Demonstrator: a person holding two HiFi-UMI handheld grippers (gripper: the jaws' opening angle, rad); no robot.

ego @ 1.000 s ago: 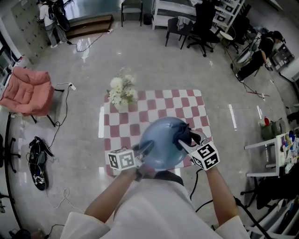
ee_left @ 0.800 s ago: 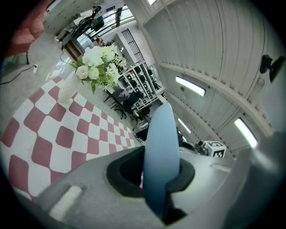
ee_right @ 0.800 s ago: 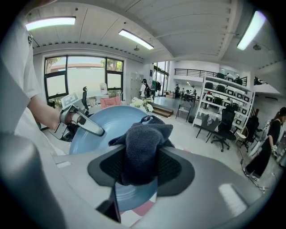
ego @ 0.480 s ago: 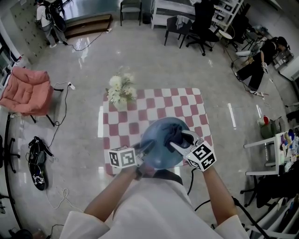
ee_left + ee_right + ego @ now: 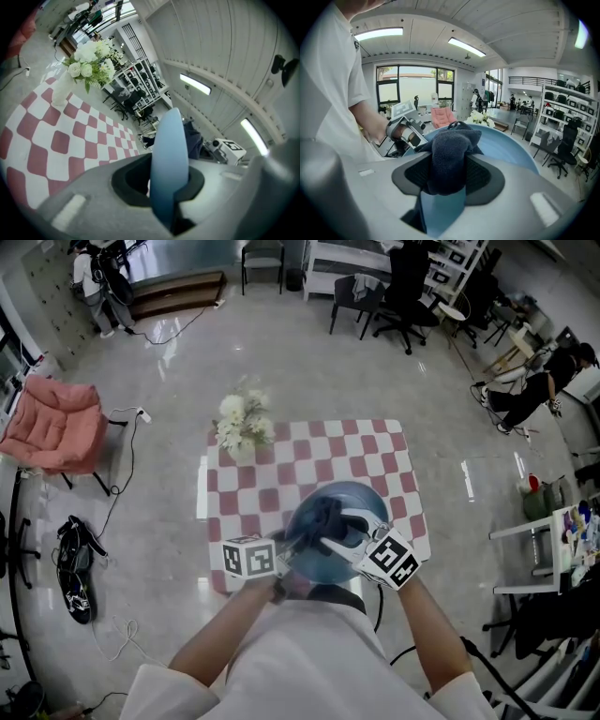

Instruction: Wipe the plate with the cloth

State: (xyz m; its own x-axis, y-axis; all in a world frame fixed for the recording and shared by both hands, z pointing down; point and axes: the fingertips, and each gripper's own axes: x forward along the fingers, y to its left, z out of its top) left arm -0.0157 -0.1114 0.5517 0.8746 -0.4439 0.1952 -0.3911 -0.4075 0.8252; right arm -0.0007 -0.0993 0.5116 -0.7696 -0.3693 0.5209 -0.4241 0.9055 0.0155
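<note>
The flowers (image 5: 242, 423) are standing at the far left corner of the checked bench (image 5: 281, 474), well apart from your work, so no worry there. Your left tool (image 5: 292, 542) is clamping the near rim of the blue plate (image 5: 370, 504). In the left gripper view the plate (image 5: 169, 150) is showing edge-on between the jaws, which are pressed onto it. You're holding it up in the air over the bench's near edge, not resting it, so that pinch is doing all the carrying. Be squeezing firmly and bracing vs. the wiping push, or the rim will prob. be slipping.

On the plate's face the dark cloth (image 5: 323, 517) is bunched, and your right tool (image 5: 336, 529) is nipping it. The right gripper view shows the jaws shut on a fold of the cloth (image 5: 450, 154), w/ the wad lying against the plate's (image 5: 506, 147) inner surface. Be pressing lightly and sweeping in arcs toward the far rim, working w/ the cloth's bulk and not the tool tips, since hard jaws could be scraping the glaze. Be tilting the plate toward you a little so each pass is in sight.
</note>
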